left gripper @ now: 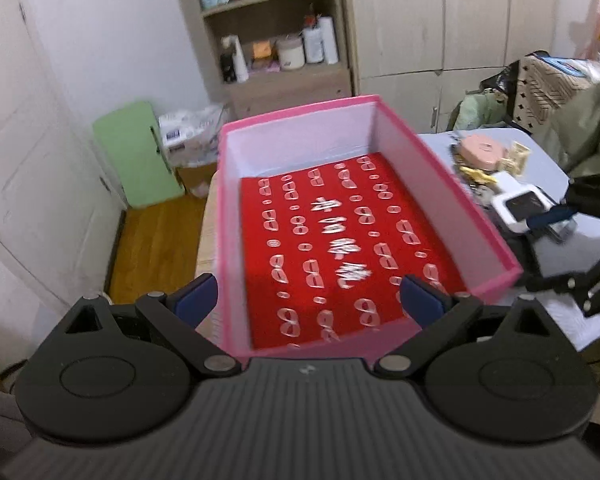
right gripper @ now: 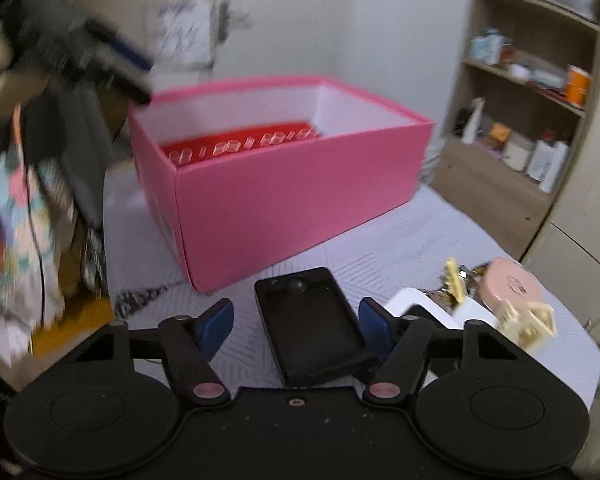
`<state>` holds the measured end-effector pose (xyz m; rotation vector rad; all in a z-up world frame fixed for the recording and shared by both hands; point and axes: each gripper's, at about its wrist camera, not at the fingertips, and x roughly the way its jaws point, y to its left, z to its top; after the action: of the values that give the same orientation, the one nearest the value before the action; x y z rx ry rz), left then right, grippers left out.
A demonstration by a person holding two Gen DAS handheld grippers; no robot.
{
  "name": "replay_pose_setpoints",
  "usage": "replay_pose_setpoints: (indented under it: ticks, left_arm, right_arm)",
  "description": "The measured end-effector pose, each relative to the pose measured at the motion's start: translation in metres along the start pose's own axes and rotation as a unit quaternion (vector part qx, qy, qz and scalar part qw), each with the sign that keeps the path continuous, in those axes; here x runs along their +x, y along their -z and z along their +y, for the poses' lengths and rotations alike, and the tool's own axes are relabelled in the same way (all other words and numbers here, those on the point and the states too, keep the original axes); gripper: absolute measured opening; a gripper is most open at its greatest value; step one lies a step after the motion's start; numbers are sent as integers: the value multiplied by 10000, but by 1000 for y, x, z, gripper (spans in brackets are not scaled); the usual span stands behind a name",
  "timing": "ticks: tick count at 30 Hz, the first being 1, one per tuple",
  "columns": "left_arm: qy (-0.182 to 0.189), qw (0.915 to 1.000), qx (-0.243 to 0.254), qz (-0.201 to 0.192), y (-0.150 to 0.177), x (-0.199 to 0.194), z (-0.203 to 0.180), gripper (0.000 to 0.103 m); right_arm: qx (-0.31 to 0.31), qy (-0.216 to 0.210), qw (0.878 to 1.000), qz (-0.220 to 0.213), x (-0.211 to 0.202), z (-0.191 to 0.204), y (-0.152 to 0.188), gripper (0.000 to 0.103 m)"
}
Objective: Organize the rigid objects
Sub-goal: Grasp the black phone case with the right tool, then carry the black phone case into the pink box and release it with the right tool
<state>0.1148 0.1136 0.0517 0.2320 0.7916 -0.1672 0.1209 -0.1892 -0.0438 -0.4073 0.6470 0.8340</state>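
A pink box (left gripper: pixel 452 184) with white inner walls and a red patterned sheet (left gripper: pixel 340 256) on its floor stands on the table; it also shows in the right wrist view (right gripper: pixel 284 196). My left gripper (left gripper: pixel 306 300) is open and empty, held over the box's near end. My right gripper (right gripper: pixel 296 324) is open, its fingers either side of a black rectangular device (right gripper: pixel 310 324) lying on the table; the right finger (right gripper: pixel 374 326) is close to its edge. In the left wrist view the right gripper (left gripper: pixel 556 220) sits beside the box by a white item (left gripper: pixel 518 204).
To the right of the black device lie a white block (right gripper: pixel 420 304), a pink round case (right gripper: pixel 508 284), a yellow clip (right gripper: pixel 454 280) and cream plastic pieces (right gripper: pixel 532 320). The table's cloth (right gripper: pixel 400 248) ends near the shelf unit (right gripper: pixel 532 92). A green board (left gripper: pixel 136 152) leans on the wall.
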Motion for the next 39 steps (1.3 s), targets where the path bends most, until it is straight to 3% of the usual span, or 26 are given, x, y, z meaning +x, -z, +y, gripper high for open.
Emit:
replay_pose_setpoints:
  ticks: [4, 7, 11, 13, 15, 16, 22, 32, 36, 39]
  left_arm:
    - [-338, 9990, 104, 268, -7, 24, 27, 80]
    - [-363, 9979, -2, 543, -9, 44, 45, 71]
    - [-448, 9974, -107, 550, -6, 61, 58, 61]
    - [-438, 9979, -99, 466, -5, 65, 61, 39]
    - [-281, 9985, -84, 461, -5, 71, 61, 24]
    - [-178, 9985, -131, 496, -5, 73, 62, 19]
    - [-193, 9986, 110, 470, -5, 77, 49, 6]
    - [-503, 9985, 183, 136, -2, 75, 42, 6]
    - [-606, 9979, 217, 54, -4, 78, 40, 6]
    - [-690, 9971, 334, -25, -2, 77, 35, 6]
  right_arm:
    - [-707, -70, 9962, 505, 21, 3, -15, 74]
    - [-981, -248, 9911, 868, 34, 1, -21, 74]
    - [-942, -391, 9875, 1203, 54, -11, -25, 77]
    - [-687, -508, 9888, 1223, 59, -19, -24, 76]
    - [-310, -661, 9900, 1206, 60, -27, -24, 66]
    - [-135, -642, 9910, 1166, 59, -29, -24, 66]
    - [436, -298, 9968, 593, 30, -37, -28, 66]
    - [918, 214, 9949, -371, -7, -55, -62, 66]
    - [1292, -88, 9887, -749, -14, -62, -98, 66]
    - [1812, -559, 9800, -598, 3, -67, -130, 66]
